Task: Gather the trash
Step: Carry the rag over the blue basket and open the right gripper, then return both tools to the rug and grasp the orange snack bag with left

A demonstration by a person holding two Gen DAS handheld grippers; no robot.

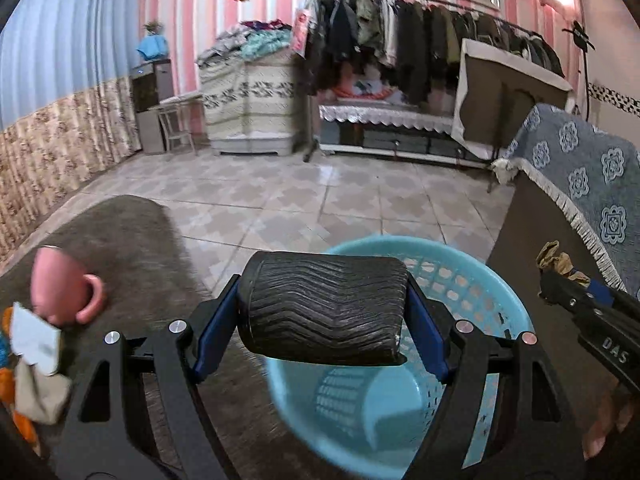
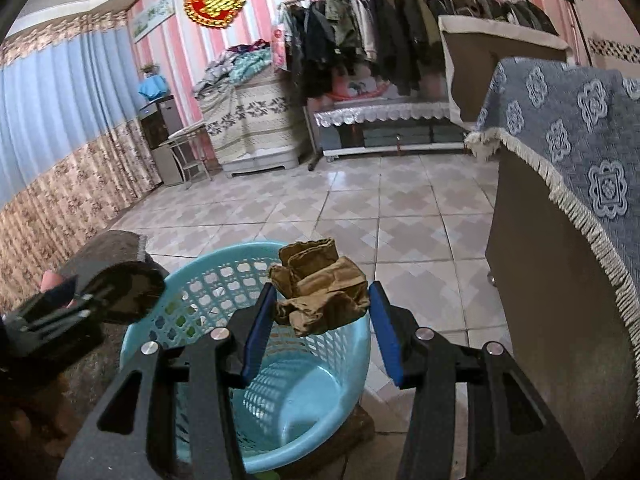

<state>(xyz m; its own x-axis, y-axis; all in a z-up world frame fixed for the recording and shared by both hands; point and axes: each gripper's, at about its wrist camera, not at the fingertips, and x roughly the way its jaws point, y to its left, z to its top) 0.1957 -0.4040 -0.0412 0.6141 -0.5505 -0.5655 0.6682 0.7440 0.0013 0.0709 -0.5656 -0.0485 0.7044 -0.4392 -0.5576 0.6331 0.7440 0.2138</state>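
While the left gripper (image 1: 324, 308) is clamped on a black ridged roll (image 1: 322, 306) above the blue basket (image 1: 472, 280), the right gripper (image 2: 320, 312) hangs over that basket's rim with its fingers apart, a crumpled brown paper (image 2: 320, 292) between them, grip unclear.

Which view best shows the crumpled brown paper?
Right wrist view: the crumpled brown paper sits centred between the right tool fingers, above the blue basket. The left wrist view shows only a small scrap at its right edge.
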